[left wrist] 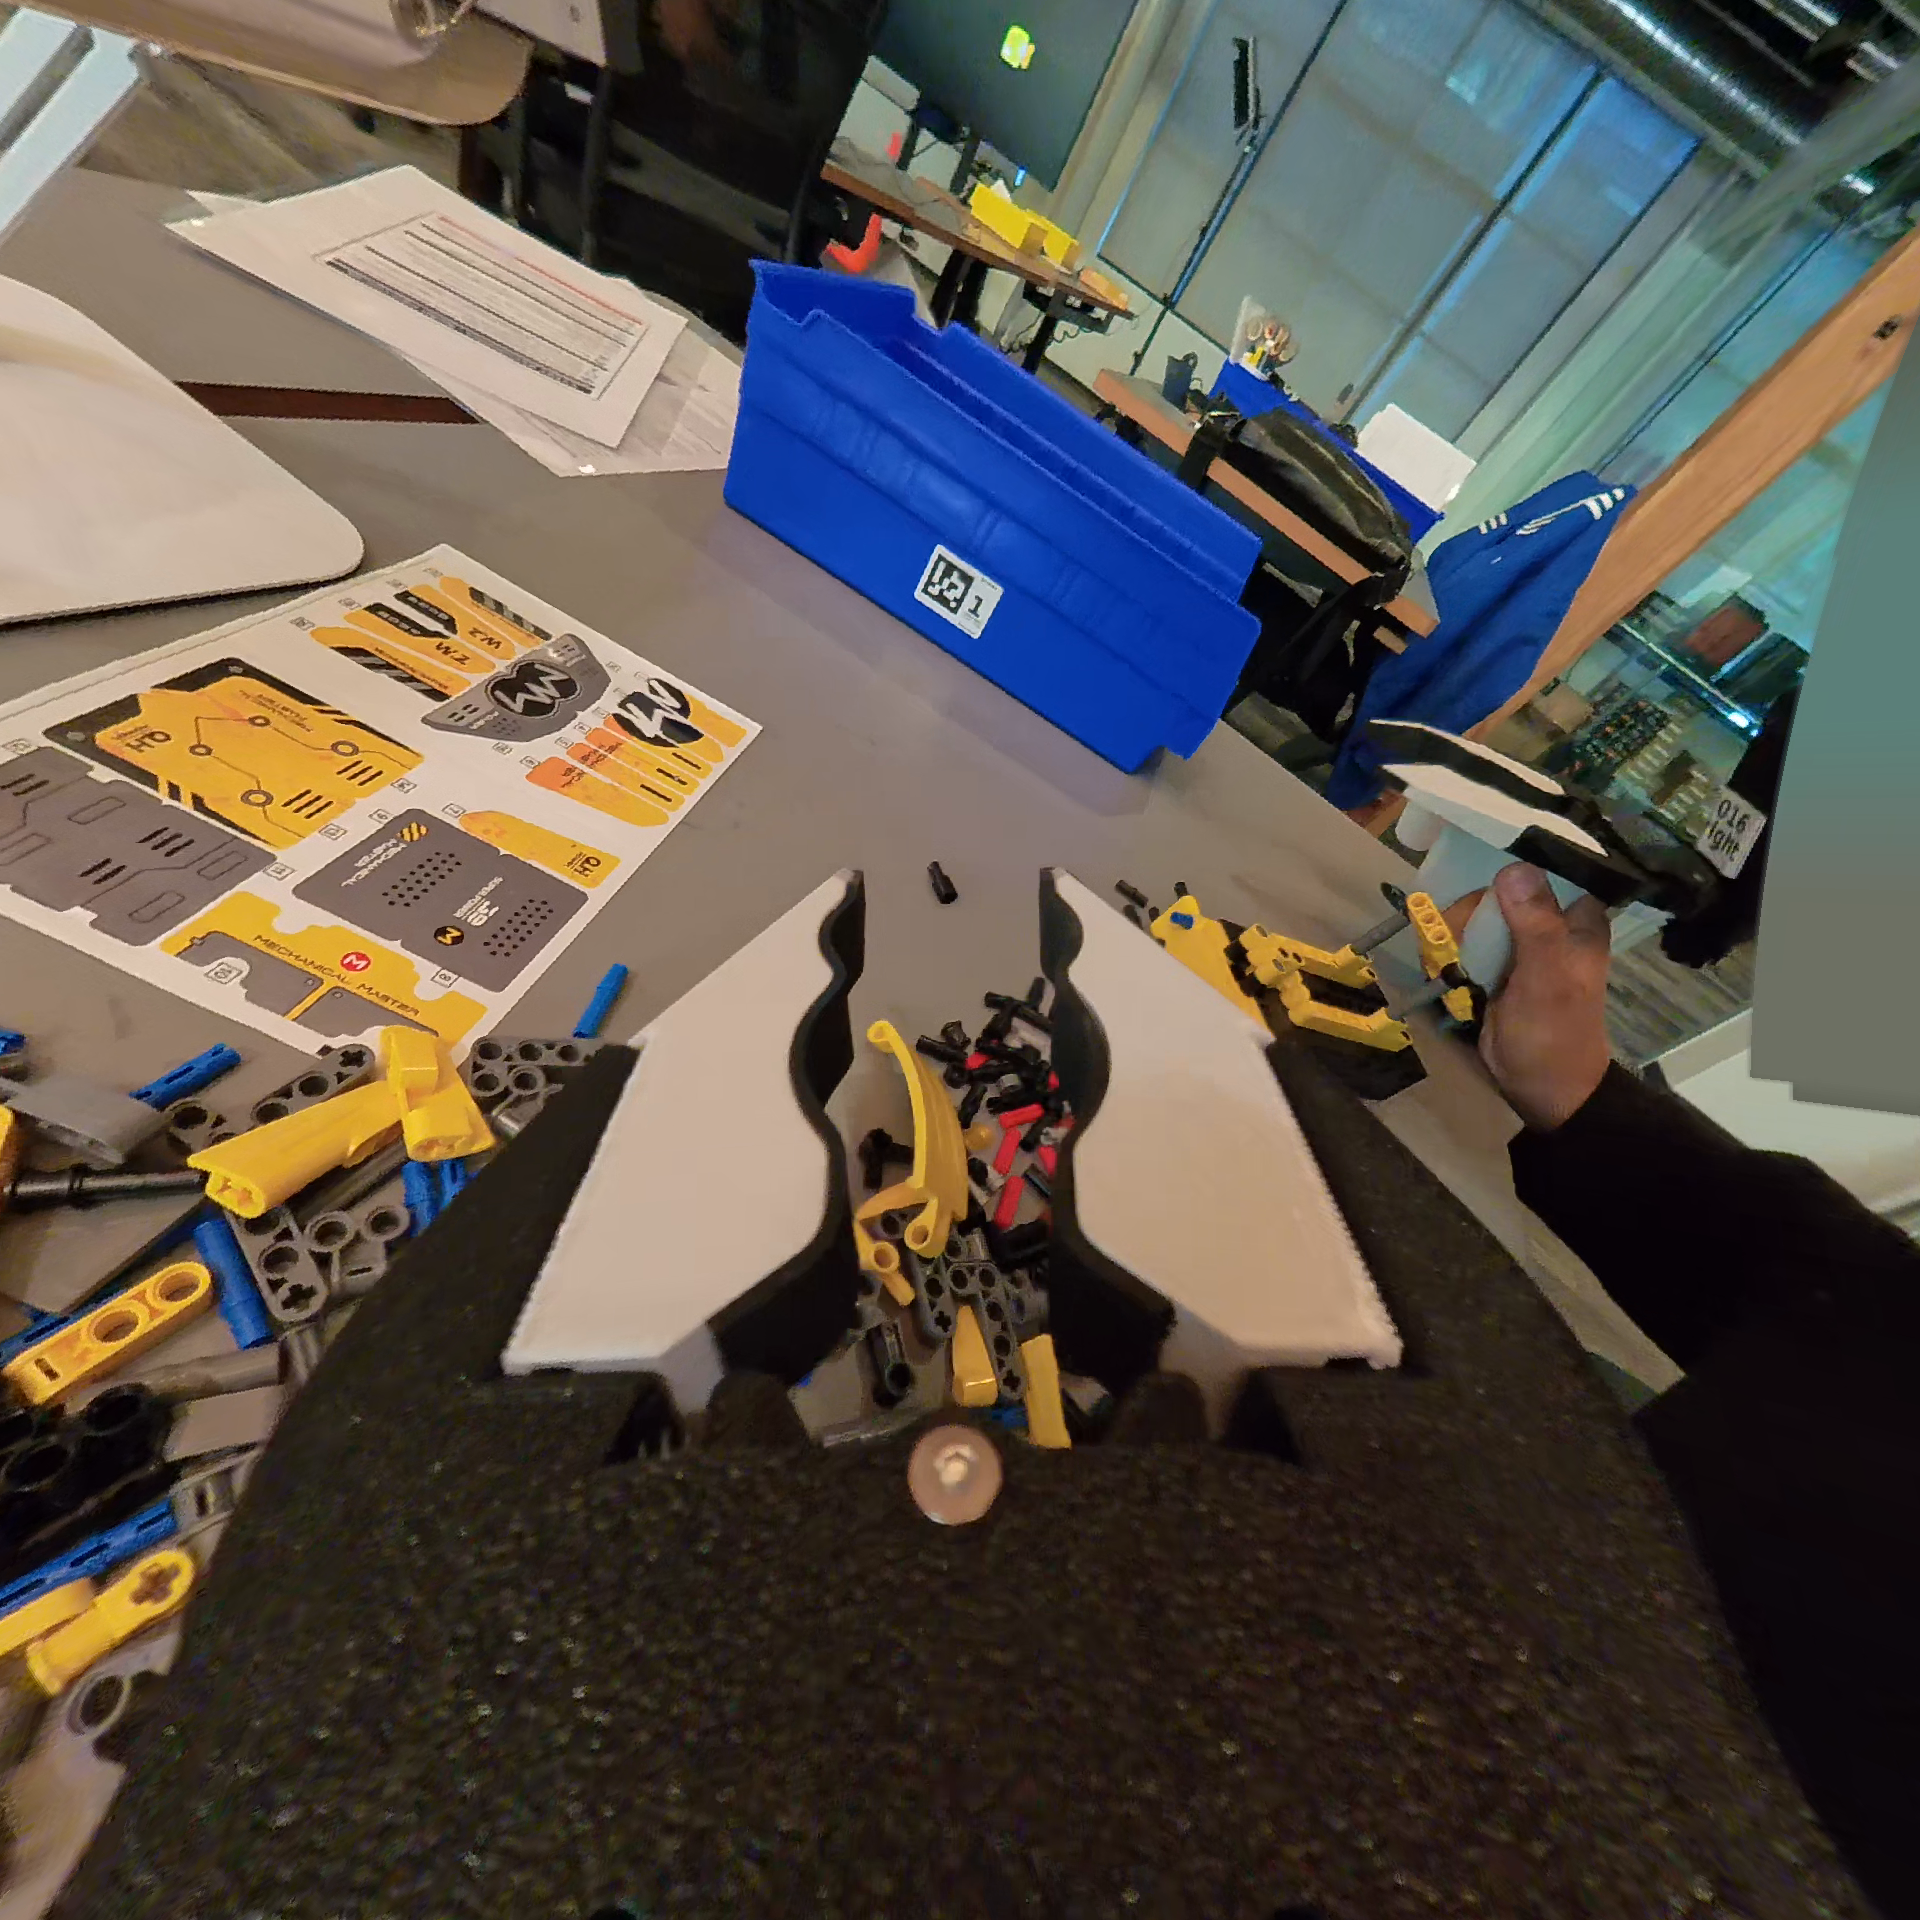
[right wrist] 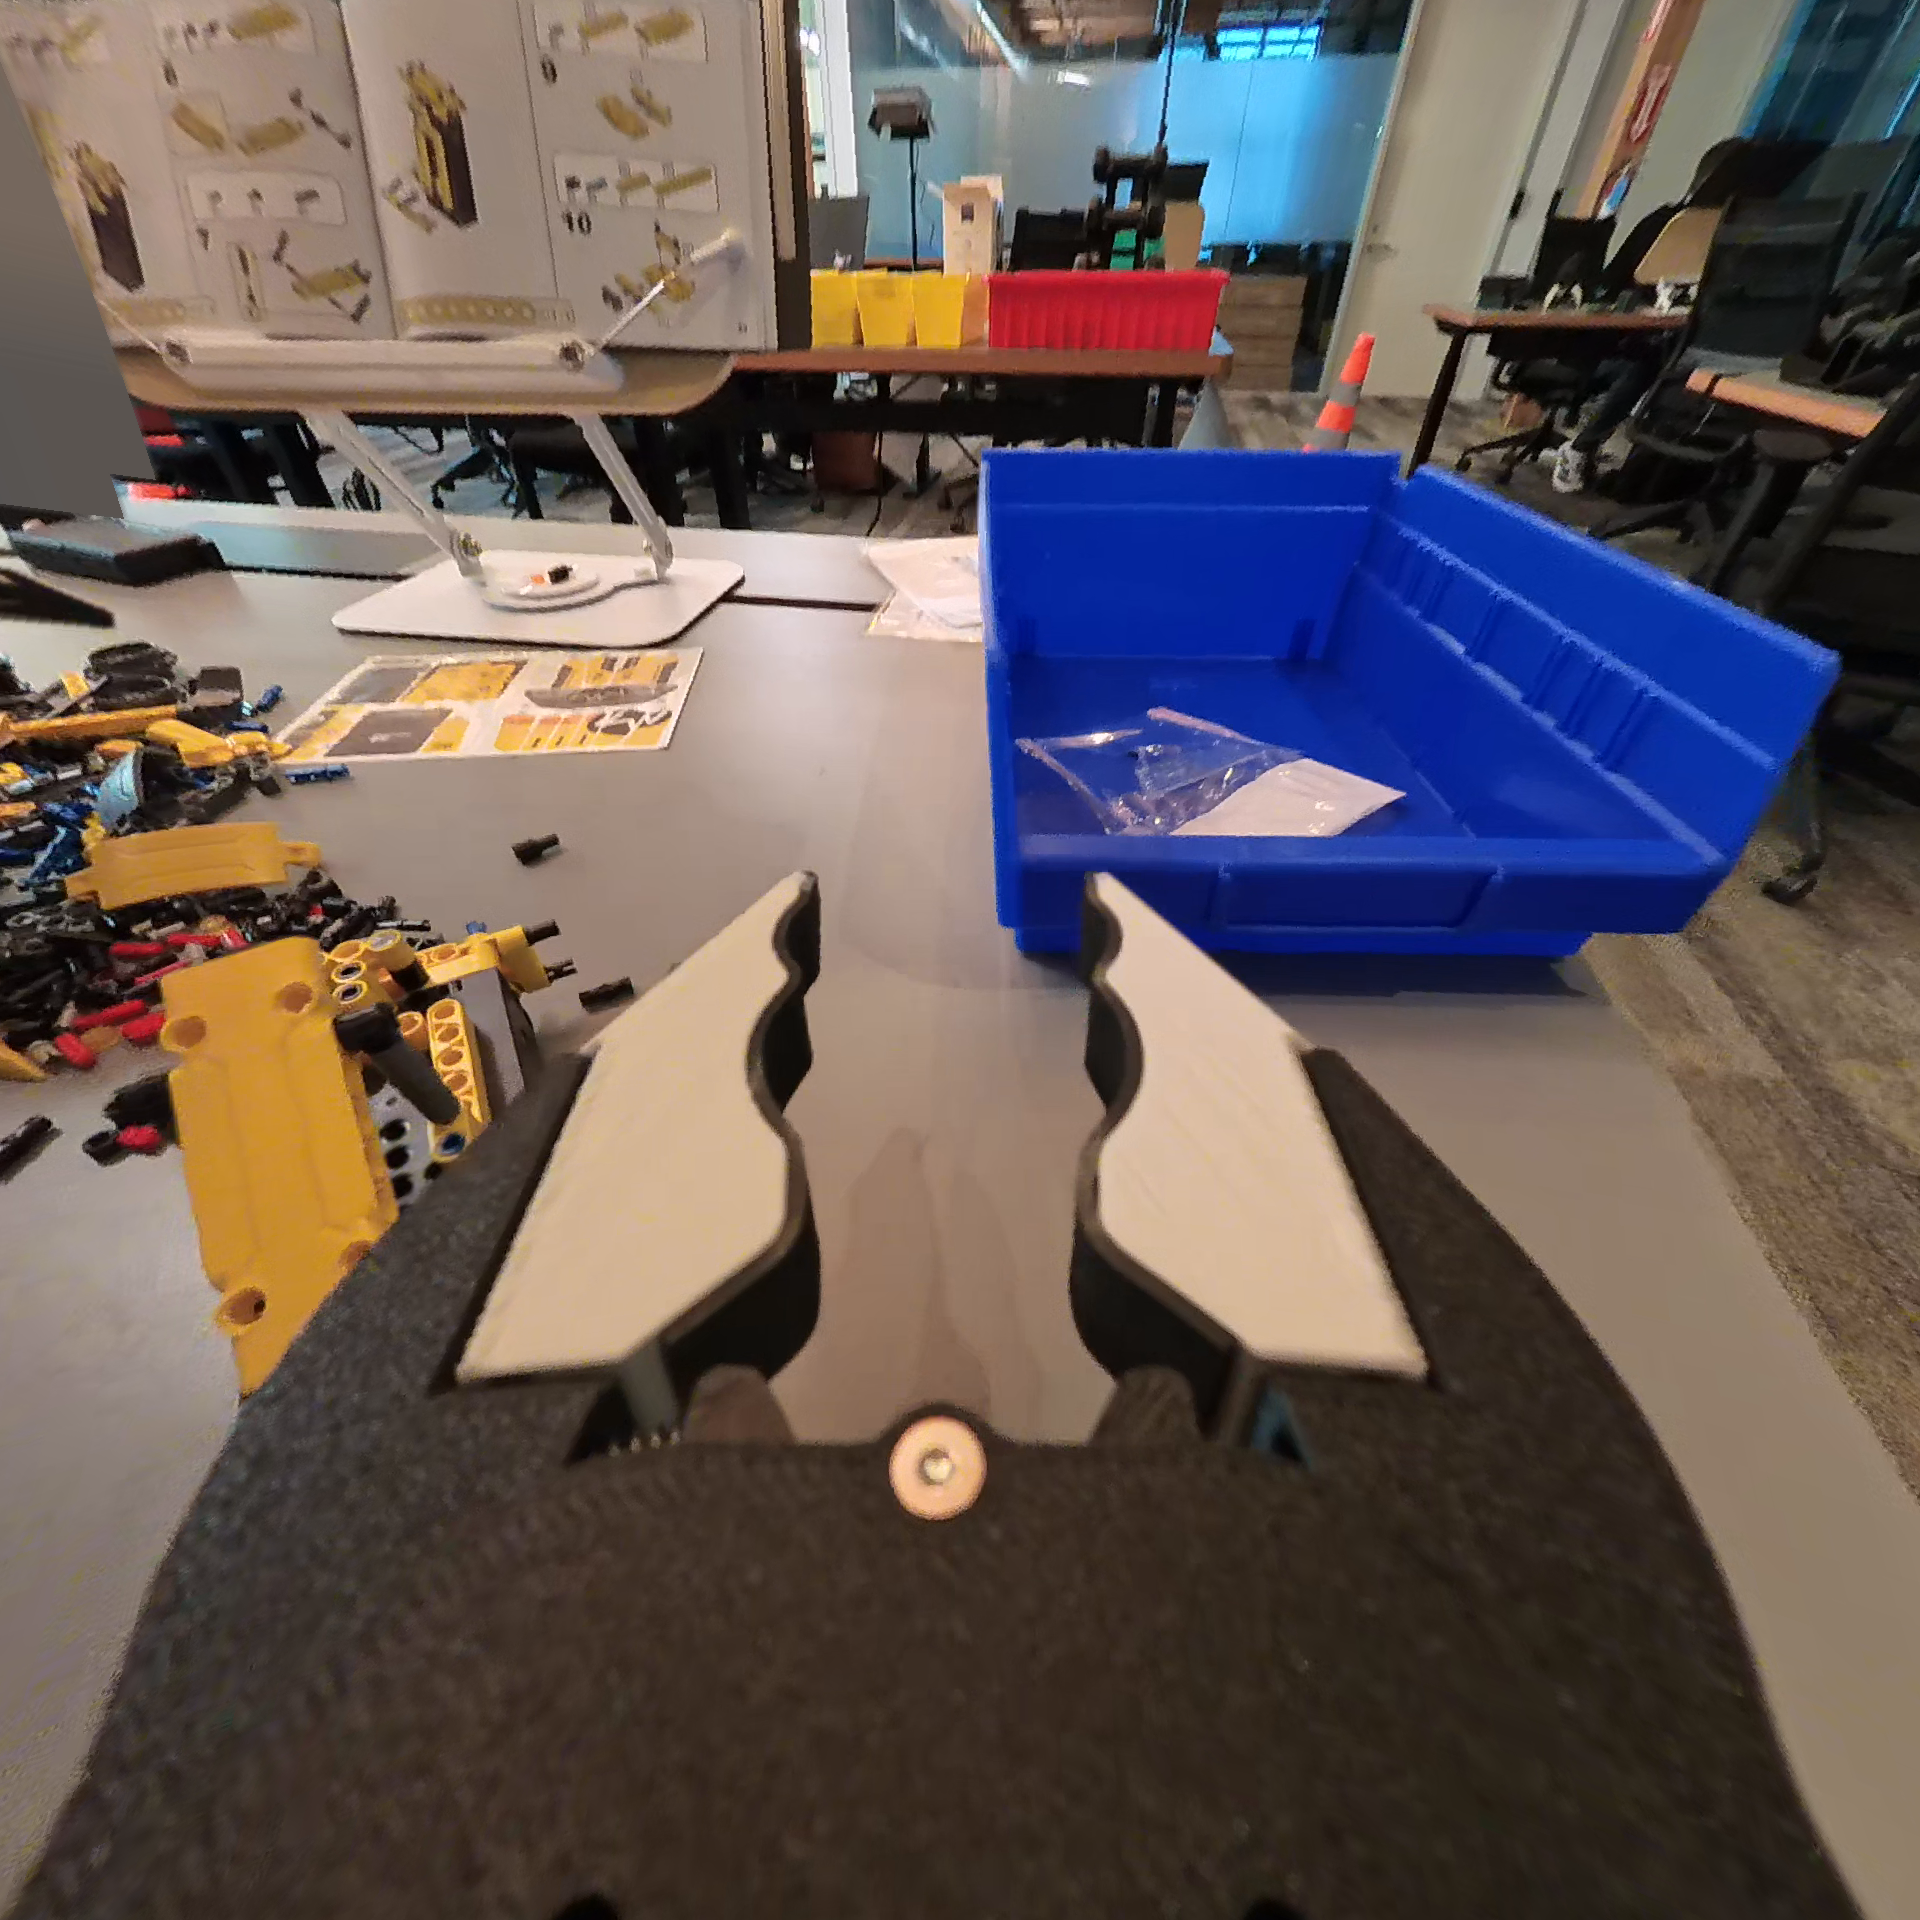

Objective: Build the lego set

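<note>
Two hand-held grippers over grey table (right wrist: 883, 790); neither holding anything.
Left gripper (left wrist: 951, 883) jaws apart above brick pile (left wrist: 966, 1164), partly hidden; right gripper (right wrist: 945, 894) agape, empty, yellow assembly (right wrist: 312, 1091) cut off leftward, blue bin (right wrist: 1558, 665) ahead-right.

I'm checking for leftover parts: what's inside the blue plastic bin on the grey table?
Inside the blue plastic bin, a crumpled clear plastic bag and a white paper slip lie on its floor. The near front wall hides the floor strip just behind it.

Grey table (right wrist: 852, 831) with loose building pieces (left wrist: 312, 1143), sticker sheet (left wrist: 343, 790), blue bin (right wrist: 1351, 727)
</note>
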Demonstrator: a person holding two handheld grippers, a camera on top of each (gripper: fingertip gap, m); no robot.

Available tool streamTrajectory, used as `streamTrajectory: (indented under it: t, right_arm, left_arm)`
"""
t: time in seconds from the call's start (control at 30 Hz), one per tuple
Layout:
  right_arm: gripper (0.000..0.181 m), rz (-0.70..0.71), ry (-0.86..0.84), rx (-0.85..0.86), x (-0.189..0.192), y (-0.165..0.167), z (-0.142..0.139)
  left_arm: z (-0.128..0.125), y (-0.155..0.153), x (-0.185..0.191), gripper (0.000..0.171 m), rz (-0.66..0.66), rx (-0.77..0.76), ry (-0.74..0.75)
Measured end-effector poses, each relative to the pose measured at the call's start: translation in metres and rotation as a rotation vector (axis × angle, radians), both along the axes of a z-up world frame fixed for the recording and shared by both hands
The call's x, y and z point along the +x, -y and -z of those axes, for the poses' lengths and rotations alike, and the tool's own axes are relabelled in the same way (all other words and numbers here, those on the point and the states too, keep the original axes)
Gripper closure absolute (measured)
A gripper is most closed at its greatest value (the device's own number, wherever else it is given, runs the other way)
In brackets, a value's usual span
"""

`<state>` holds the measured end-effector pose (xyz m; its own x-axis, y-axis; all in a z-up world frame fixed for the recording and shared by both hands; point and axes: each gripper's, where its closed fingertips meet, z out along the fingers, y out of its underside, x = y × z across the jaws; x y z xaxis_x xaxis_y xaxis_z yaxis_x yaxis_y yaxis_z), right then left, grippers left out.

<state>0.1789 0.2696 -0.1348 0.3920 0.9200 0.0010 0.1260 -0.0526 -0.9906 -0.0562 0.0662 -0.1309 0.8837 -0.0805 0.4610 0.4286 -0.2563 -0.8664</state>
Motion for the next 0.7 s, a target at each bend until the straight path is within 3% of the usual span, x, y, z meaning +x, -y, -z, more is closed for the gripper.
streamTrajectory:
  t: [0.7]
  right_arm:
    - [0.13, -0.027, -0.212, -0.087, 0.018, -0.005, -0.021]
  left_arm:
    - [-0.022, -0.003, 0.052, 0.139, 0.147, 0.076, -0.039]
